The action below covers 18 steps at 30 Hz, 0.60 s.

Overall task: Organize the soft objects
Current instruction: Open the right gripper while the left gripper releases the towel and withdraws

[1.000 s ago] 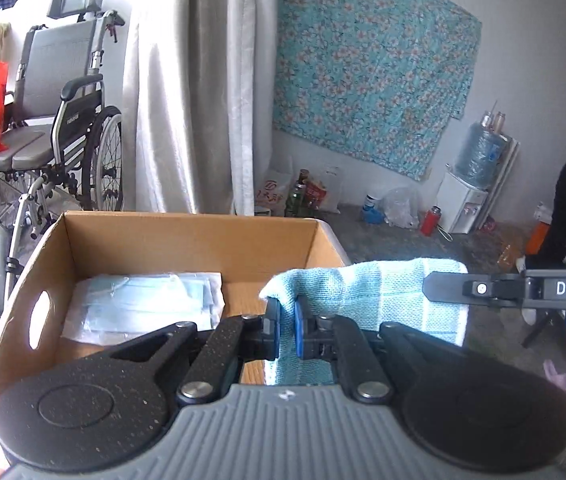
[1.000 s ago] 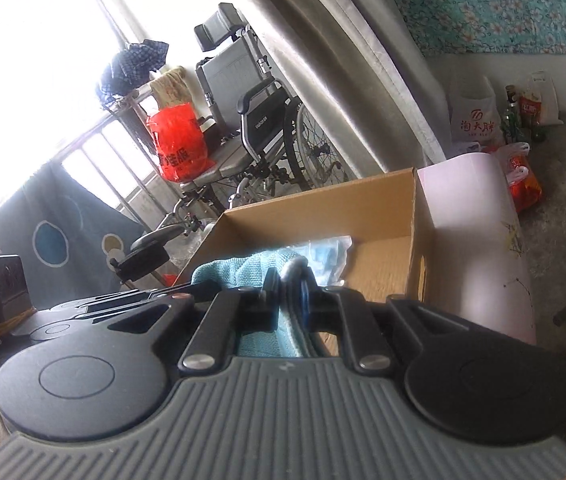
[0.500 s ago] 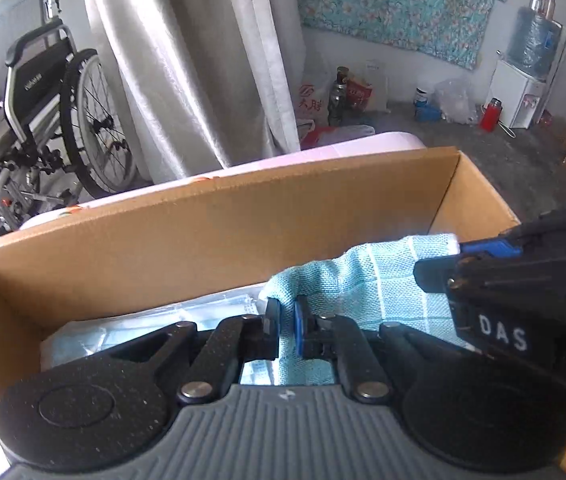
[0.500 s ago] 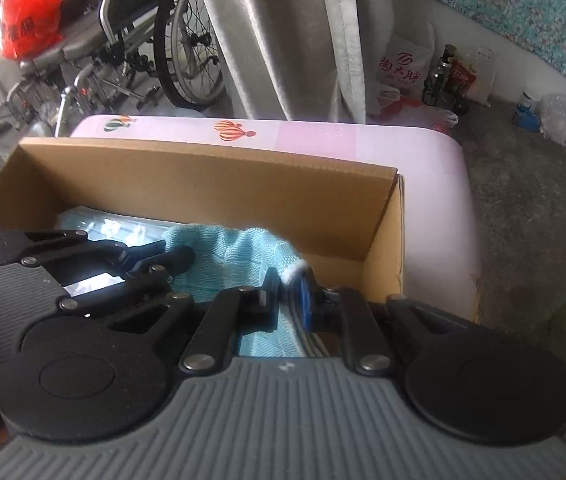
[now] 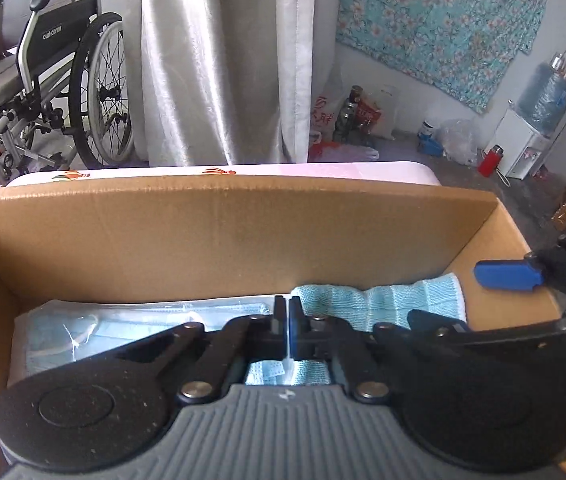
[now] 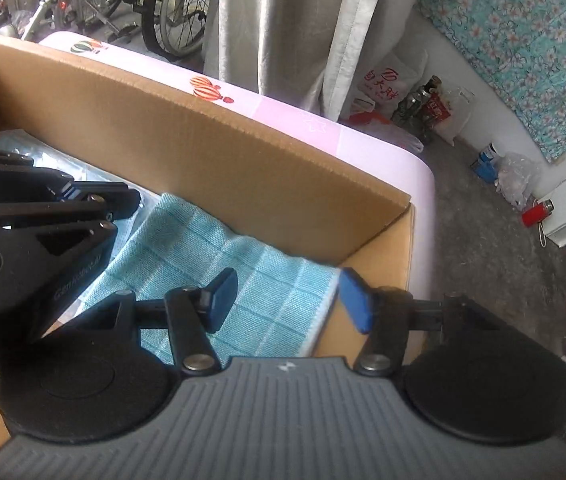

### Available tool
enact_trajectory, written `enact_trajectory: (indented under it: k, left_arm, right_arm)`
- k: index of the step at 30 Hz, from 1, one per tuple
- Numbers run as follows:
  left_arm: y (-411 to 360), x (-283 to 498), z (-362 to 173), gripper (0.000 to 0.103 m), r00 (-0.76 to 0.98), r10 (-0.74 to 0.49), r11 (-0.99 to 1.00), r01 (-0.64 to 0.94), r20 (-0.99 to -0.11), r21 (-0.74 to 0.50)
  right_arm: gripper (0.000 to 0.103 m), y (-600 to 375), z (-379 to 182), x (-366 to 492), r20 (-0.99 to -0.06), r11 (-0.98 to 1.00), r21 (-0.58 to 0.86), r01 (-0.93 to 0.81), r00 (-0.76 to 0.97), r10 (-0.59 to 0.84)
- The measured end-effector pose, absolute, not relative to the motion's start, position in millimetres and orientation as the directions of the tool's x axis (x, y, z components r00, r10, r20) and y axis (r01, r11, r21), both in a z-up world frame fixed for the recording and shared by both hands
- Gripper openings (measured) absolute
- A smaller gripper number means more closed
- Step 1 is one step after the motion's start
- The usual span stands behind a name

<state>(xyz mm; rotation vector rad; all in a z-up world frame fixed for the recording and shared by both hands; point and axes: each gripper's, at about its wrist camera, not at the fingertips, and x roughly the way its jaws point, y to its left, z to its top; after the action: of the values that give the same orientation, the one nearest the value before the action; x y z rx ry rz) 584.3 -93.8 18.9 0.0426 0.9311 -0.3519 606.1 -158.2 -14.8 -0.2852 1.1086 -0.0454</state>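
The towel lies flat in the right end of the box, partly over packed masks. The left gripper is pressed together, pinching the towel's left edge. The right gripper is opening above the towel's right edge, pads clear of the cloth.

Daylight on long grey-white curtain | folded metal wheelchair left | teal floral cloth hanging on white wall | small white water dispenser on grey concrete floor
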Motion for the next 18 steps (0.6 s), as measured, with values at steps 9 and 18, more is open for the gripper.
enact_trajectory:
  k: [9,18]
  left_arm:
    - [-84.6,606.7,-2.2,0.001,0.443,-0.441,0.896,0.264,-0.781,-0.356]
    - [-69.8,610.9,-36.0,0.006,0.448,-0.438,0.895,0.129,-0.780,-0.428]
  right_arm:
    - [0.024,-157.2,-29.6,622.0,-0.849,0.926,-0.344,-0.152,0.472,-0.238]
    - [0.021,-156.6,-31.6,609.9,-0.819,0.909,-0.380,-0.174,0.520,-0.243]
